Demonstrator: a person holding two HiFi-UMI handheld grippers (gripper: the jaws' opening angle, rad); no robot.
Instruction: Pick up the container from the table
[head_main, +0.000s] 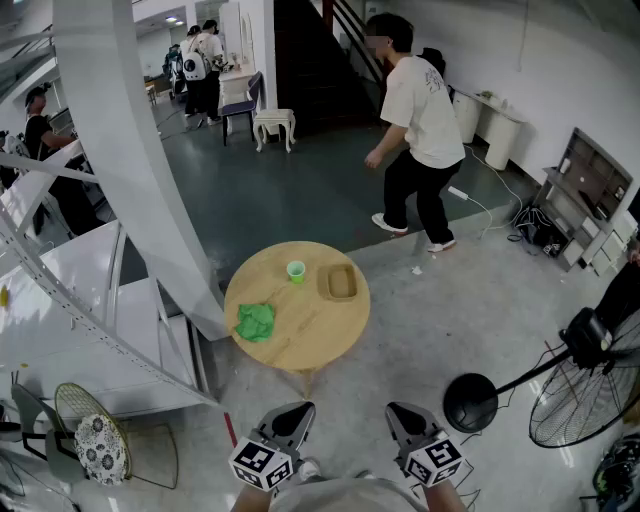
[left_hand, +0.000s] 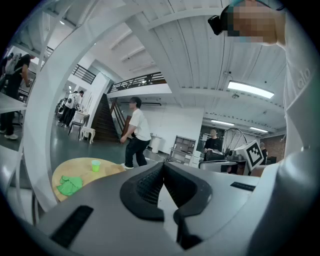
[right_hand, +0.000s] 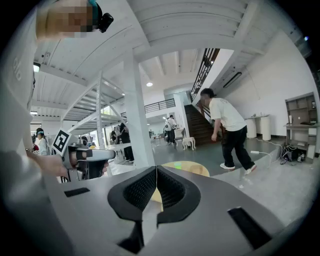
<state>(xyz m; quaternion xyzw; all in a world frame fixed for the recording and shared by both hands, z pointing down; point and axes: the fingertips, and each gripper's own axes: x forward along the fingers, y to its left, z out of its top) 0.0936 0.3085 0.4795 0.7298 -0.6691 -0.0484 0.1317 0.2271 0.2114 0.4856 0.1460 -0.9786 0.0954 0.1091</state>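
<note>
A shallow tan container (head_main: 341, 283) lies on the right part of a round wooden table (head_main: 300, 335), with a small green cup (head_main: 296, 271) to its left and a crumpled green cloth (head_main: 255, 321) nearer the table's left edge. My two grippers are held low in front of me, well short of the table. The left gripper (head_main: 292, 414) is shut and empty, and so is the right gripper (head_main: 402, 414). In the left gripper view the shut jaws (left_hand: 163, 166) point past the table (left_hand: 82, 172), where the cup (left_hand: 95, 165) and cloth (left_hand: 69, 184) show. In the right gripper view the jaws (right_hand: 156, 171) also meet.
A person (head_main: 415, 130) walks across the floor beyond the table. A slanted white beam (head_main: 130, 170) descends to the table's left. A standing fan (head_main: 585, 390) with a round black base (head_main: 470, 402) is at the right. A wire chair (head_main: 90, 440) stands at the lower left.
</note>
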